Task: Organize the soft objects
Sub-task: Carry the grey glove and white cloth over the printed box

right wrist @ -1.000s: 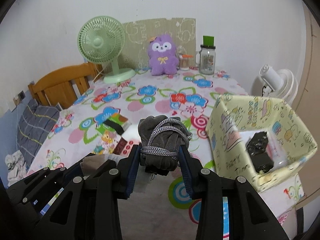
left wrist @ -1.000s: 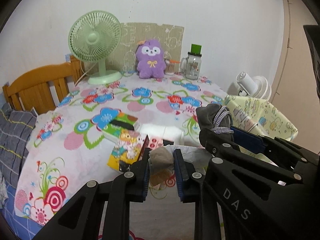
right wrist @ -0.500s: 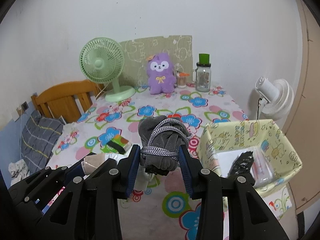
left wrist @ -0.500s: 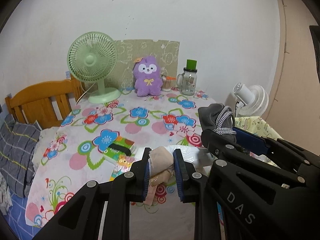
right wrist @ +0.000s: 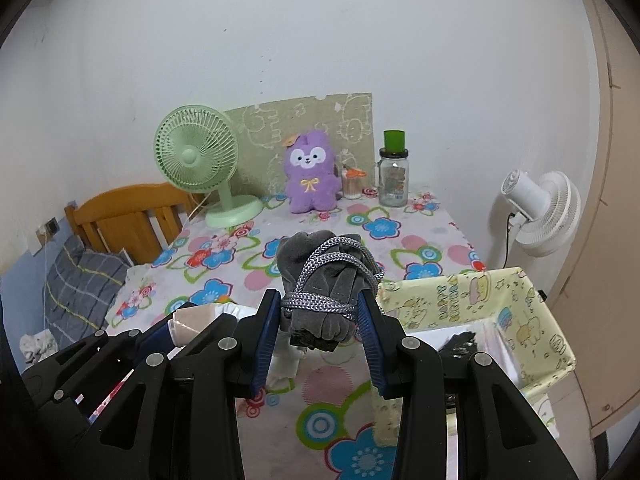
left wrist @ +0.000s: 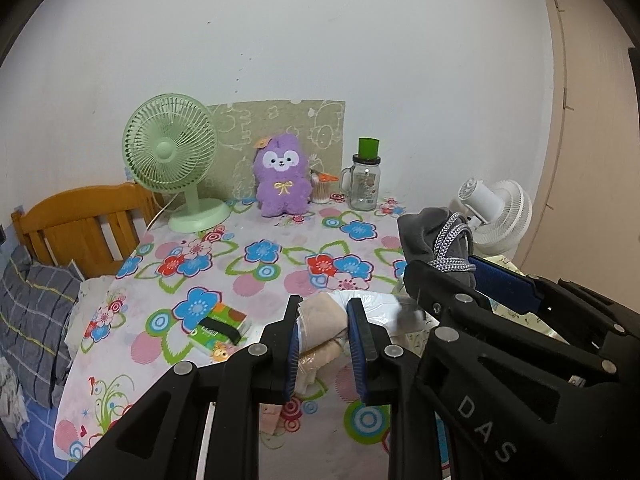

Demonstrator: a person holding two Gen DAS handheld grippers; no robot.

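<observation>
While our right gripper (right wrist: 318,322) clamps the grey cord-wrapped bundle (right wrist: 324,280), its long axis stands upright, top tilted away. Our left gripper (left wrist: 322,340) pinches the beige roll (left wrist: 320,328) shut, lying crosswise.

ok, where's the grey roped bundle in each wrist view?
Left wrist: grey bundle at mid-right, clamped in the right gripper that reaches in from the right edge.
Right wrist: grey bundle at centre, between the right gripper's blue pads.
Shared landmark: purple plush at the table's far edge, between the green fan and the jar.
</observation>
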